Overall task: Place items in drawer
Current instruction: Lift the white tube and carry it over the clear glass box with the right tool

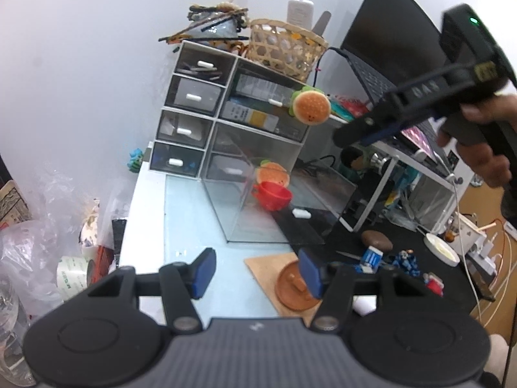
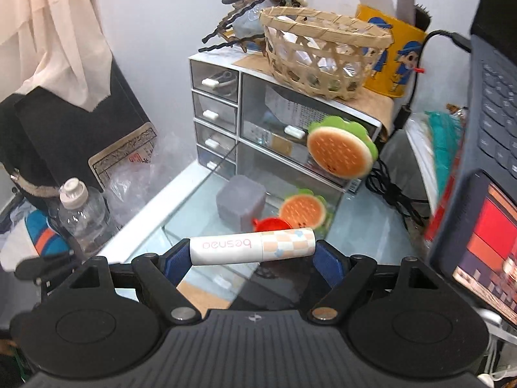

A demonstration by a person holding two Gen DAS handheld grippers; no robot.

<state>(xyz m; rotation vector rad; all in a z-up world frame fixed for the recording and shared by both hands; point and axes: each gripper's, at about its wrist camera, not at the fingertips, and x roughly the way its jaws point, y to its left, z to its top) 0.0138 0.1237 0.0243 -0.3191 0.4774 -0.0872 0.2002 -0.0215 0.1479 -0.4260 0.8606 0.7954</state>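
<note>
The right gripper pinches the tube end to end, its long axis crosswise in the lower centre, above the open clear drawer ahead. The left gripper is spread and empty. Only the left view shows the drawer's front.

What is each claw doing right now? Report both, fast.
Left claw: open, holding nothing.
Right claw: shut on the lip balm tube, gripped end to end.
</note>
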